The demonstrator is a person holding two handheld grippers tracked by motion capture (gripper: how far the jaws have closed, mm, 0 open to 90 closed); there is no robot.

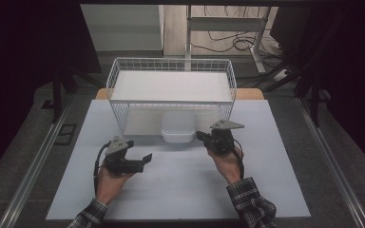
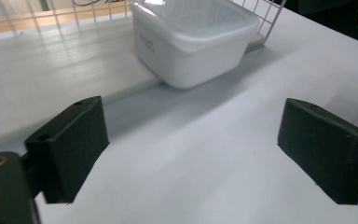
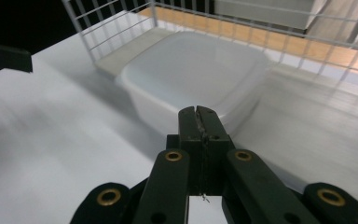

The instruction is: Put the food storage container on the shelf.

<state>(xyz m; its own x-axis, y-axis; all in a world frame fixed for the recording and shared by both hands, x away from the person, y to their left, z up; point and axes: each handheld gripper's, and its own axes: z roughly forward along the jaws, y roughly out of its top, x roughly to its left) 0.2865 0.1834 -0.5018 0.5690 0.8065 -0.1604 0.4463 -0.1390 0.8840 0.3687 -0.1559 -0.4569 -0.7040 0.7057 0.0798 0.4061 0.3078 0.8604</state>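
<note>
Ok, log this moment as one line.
left gripper: open, empty | right gripper: shut, empty, beside white container | container: half under wire rack

The white container's (image 2: pixel 193 39) top was cut off by the frame edge in the left gripper view; the wire rack (image 3: pixel 121 28) behind was blurred.

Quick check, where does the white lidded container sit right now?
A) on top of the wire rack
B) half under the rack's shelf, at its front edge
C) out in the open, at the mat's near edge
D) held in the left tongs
B: the white container sits under the wire rack, poking out at its front; both tongs are clear of it.
</note>
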